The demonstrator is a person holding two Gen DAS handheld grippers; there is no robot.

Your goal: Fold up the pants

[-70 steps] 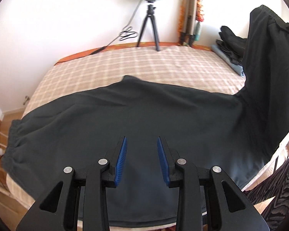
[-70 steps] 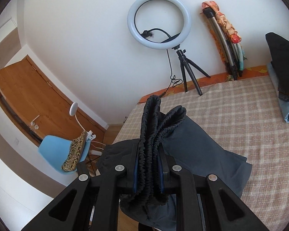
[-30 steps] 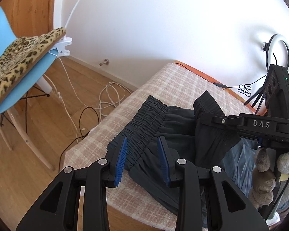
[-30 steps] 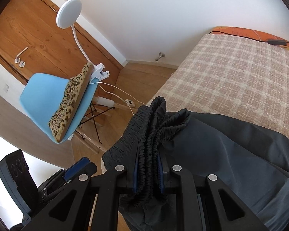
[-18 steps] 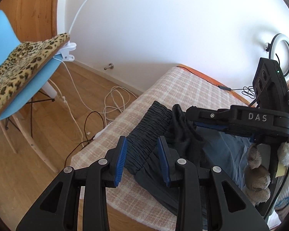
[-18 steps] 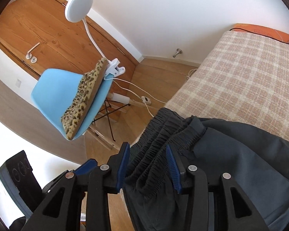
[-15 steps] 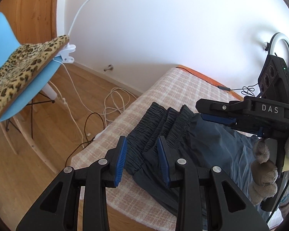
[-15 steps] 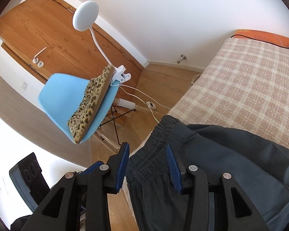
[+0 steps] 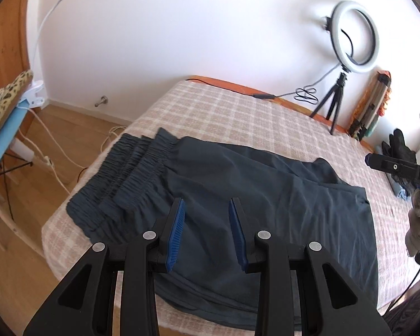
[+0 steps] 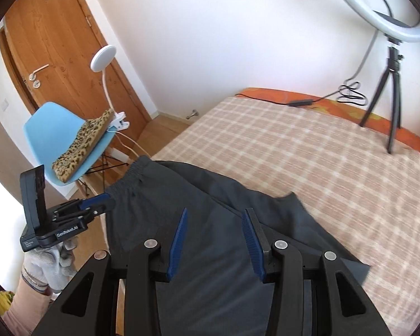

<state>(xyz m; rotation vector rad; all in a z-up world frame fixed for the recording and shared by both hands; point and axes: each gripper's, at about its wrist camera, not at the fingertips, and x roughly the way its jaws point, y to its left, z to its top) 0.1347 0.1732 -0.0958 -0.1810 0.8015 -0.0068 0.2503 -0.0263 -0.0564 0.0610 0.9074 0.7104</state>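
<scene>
**bedfold_q:** On the checked bed [image 9: 266,120], where are the pants [image 9: 252,196] relative to each gripper?

**umi_tinkerer:** Lying flat near the bed's front edge, folded over, long axis running from the bunched waistband [image 9: 120,176] on the left to the fold on the right. Left gripper [image 9: 206,233] hovers above the waistband half, right gripper [image 10: 216,242] above the other end. Both have their jaws apart, nothing between them. I'd guess the left is nearer the waistband for the next fold.
</scene>
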